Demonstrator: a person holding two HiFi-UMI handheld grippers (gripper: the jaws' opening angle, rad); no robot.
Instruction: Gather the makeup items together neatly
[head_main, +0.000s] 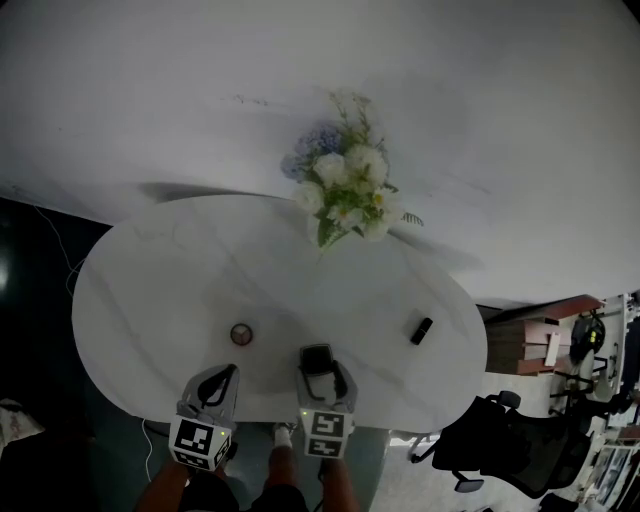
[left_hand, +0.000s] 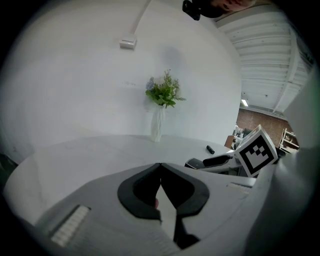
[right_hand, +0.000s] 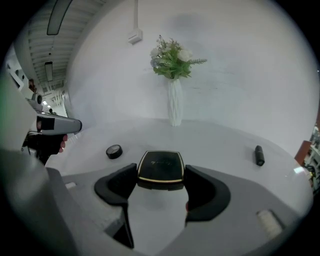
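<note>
A black square compact with a gold rim sits between the jaws of my right gripper, which is shut on its two sides. In the head view this compact and the right gripper are near the front edge of the white oval table. A small round dark compact lies to the left of it. Apart at the right lies a black lipstick tube. My left gripper is shut with nothing in it, just short of the round compact.
A white vase of flowers stands at the table's back edge against the wall. A black office chair and a brown cabinet stand off the table's right end. The person's legs are at the front edge.
</note>
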